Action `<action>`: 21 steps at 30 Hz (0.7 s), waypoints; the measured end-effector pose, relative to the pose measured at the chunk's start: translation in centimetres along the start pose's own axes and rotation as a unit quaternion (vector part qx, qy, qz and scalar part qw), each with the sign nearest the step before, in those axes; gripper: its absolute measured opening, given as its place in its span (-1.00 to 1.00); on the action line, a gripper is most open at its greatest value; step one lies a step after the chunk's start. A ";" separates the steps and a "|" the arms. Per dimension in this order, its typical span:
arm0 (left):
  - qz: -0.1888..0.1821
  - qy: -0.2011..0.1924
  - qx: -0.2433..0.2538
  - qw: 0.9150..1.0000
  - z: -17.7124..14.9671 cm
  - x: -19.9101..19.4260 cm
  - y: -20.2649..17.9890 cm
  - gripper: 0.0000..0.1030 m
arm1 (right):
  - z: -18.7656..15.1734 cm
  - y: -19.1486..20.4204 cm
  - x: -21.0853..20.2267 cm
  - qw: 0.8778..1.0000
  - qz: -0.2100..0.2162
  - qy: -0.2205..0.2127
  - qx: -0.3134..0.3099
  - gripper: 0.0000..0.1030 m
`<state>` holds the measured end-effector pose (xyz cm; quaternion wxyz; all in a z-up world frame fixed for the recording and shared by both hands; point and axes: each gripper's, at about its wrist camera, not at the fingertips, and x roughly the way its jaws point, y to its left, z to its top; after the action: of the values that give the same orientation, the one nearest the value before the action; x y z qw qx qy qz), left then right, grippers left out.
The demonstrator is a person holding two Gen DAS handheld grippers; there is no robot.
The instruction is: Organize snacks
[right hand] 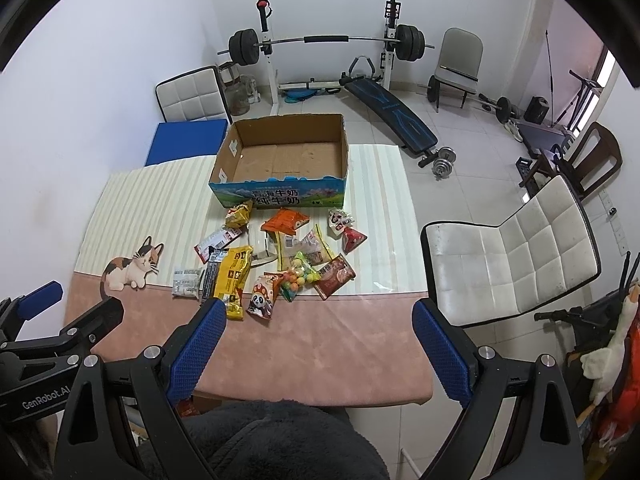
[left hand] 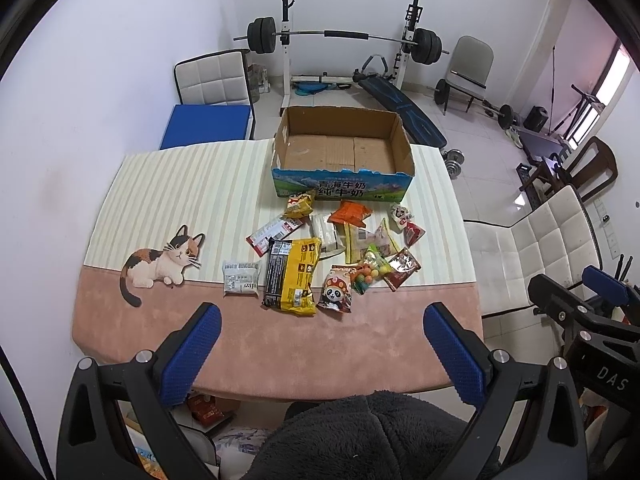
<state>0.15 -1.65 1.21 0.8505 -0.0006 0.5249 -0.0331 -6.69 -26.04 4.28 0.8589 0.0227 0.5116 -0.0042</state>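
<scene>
Several snack packets lie in a loose pile on the table in front of an empty cardboard box (left hand: 343,148) (right hand: 280,160). The pile includes a large yellow-and-black bag (left hand: 294,274) (right hand: 234,276), a panda packet (left hand: 336,290) (right hand: 262,296), a colourful candy bag (left hand: 370,270) (right hand: 298,276), an orange packet (left hand: 351,213) (right hand: 285,220) and a small white packet (left hand: 240,278) (right hand: 186,282). My left gripper (left hand: 320,320) is open and empty, held over the table's near edge, short of the pile. My right gripper (right hand: 318,318) is open and empty, likewise near the front edge.
The table wears a striped and pink cloth with a cat picture (left hand: 160,264) (right hand: 130,268). A white padded chair (left hand: 532,248) (right hand: 508,256) stands at the table's right side, another (left hand: 214,80) behind. A barbell rack and bench (left hand: 344,44) fill the back of the room.
</scene>
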 end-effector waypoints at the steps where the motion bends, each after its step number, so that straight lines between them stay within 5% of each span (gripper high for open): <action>1: 0.000 0.000 0.000 1.000 0.0 0.0 0.0 1.00 | 0.0 0.0 0.1 1.000 0.001 0.001 0.001 0.87; 13: -0.004 0.004 -0.003 1.000 0.5 0.2 0.1 1.00 | 0.1 0.0 0.5 1.000 0.010 0.010 0.004 0.87; 21: 0.012 -0.004 -0.035 0.999 1.6 3.2 2.3 1.00 | 1.0 -0.1 5.2 0.998 0.033 0.048 0.028 0.87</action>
<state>3.14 0.39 -1.01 0.8522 -0.0237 0.5226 -0.0043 -3.32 -26.11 0.14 0.8322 0.0644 0.5506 0.0111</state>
